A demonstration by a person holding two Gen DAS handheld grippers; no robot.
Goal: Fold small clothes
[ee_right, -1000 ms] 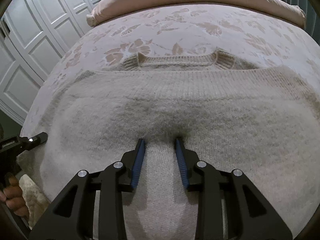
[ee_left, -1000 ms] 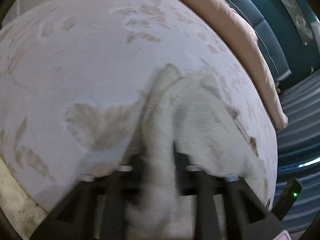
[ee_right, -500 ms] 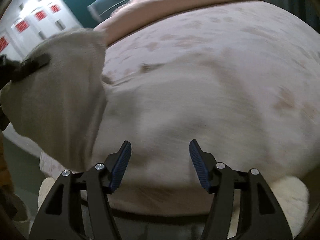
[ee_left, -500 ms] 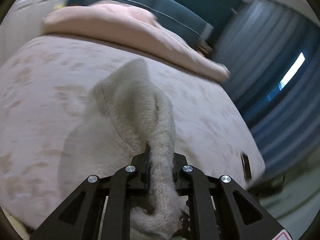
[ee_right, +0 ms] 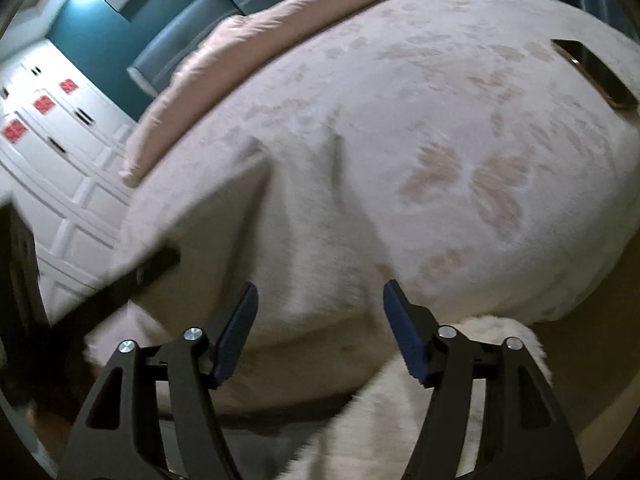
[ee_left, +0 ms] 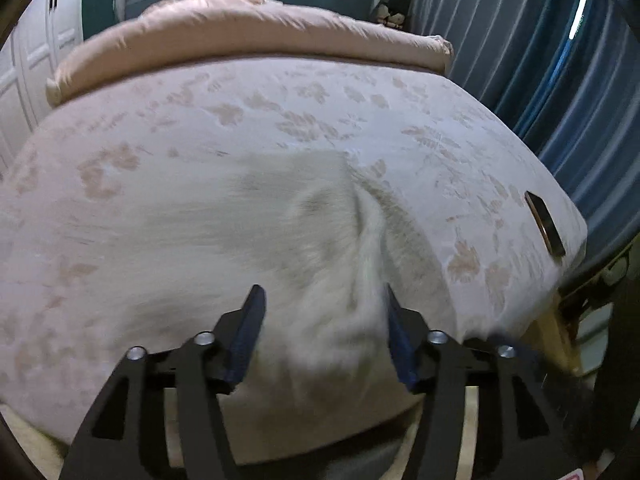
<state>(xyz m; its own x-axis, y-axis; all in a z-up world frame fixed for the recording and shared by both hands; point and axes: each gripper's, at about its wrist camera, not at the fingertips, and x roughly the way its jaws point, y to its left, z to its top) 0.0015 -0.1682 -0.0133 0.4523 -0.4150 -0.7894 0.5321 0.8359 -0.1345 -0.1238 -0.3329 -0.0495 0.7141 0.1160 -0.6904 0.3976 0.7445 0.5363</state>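
A cream knitted sweater [ee_left: 320,248] lies bunched near the front edge of the bed [ee_left: 240,120], with a raised fold running up its middle. My left gripper [ee_left: 322,332] is open just above the sweater's near part, holding nothing. The sweater also shows in the right wrist view [ee_right: 256,232], blurred, on the left half of the bed. My right gripper [ee_right: 318,328] is open and empty over the bed's front edge. The left gripper's black arm [ee_right: 132,280] crosses in from the left there.
A phone [ee_left: 544,224] lies near the bed's right edge; it also shows in the right wrist view [ee_right: 592,72]. A pink duvet [ee_left: 240,32] is rolled at the head of the bed. White fluffy rug [ee_right: 420,400] below the bed edge. White wardrobes [ee_right: 60,140] at left, blue curtains [ee_left: 540,60] at right.
My left gripper was shut on the sweater and lifted it; now it has opened and the sweater lies dropped on the bed. My right gripper stayed open and swung right.
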